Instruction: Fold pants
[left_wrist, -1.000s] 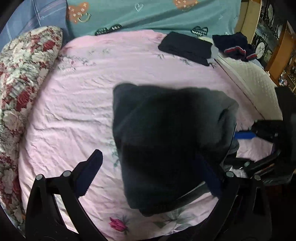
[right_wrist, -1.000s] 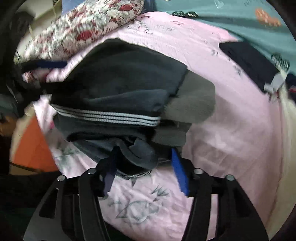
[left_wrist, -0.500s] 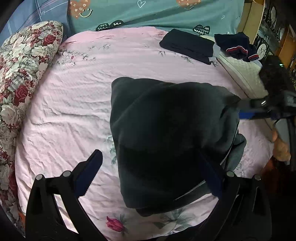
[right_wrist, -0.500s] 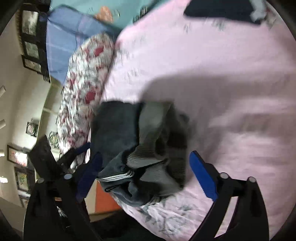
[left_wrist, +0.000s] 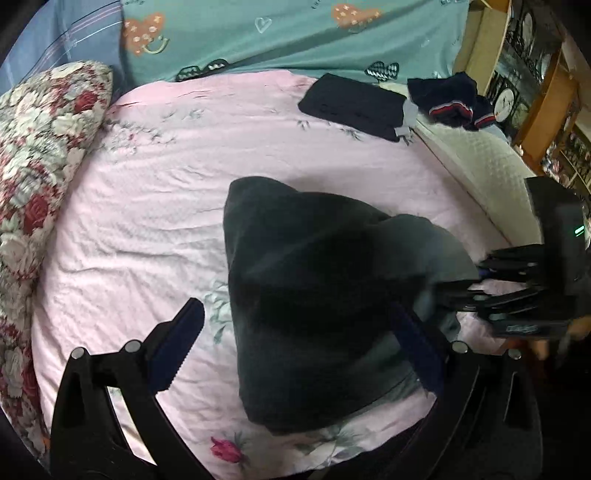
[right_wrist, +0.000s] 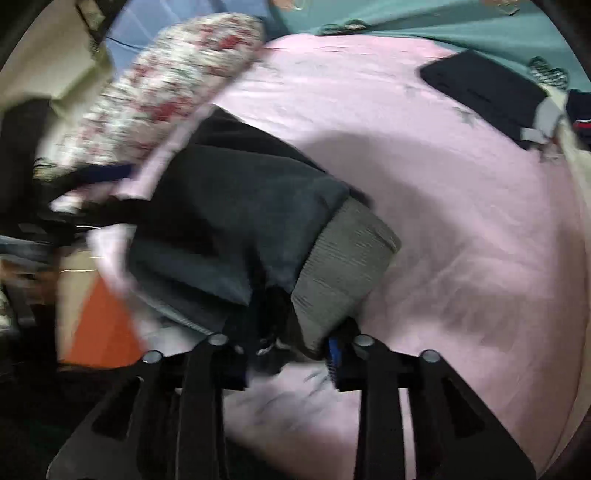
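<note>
The dark grey pants (left_wrist: 317, 317) lie bunched in a folded heap on the pink floral bedsheet (left_wrist: 147, 221), near the bed's front edge. The left gripper (left_wrist: 295, 350) is spread wide, one blue-padded finger over bare sheet to the left of the pants, the other at the heap's right side, partly under cloth. The right gripper (right_wrist: 288, 354) is nearly closed, pinching the pants where the grey ribbed cuff (right_wrist: 343, 269) bunches; this view is motion-blurred. Beyond the pants, near the teal blanket (left_wrist: 295, 37), lies a flat folded black garment (left_wrist: 354, 105), with a navy red-striped garment (left_wrist: 450, 101) just beside it. A floral pillow (left_wrist: 40, 147) sits left of the pants.
</note>
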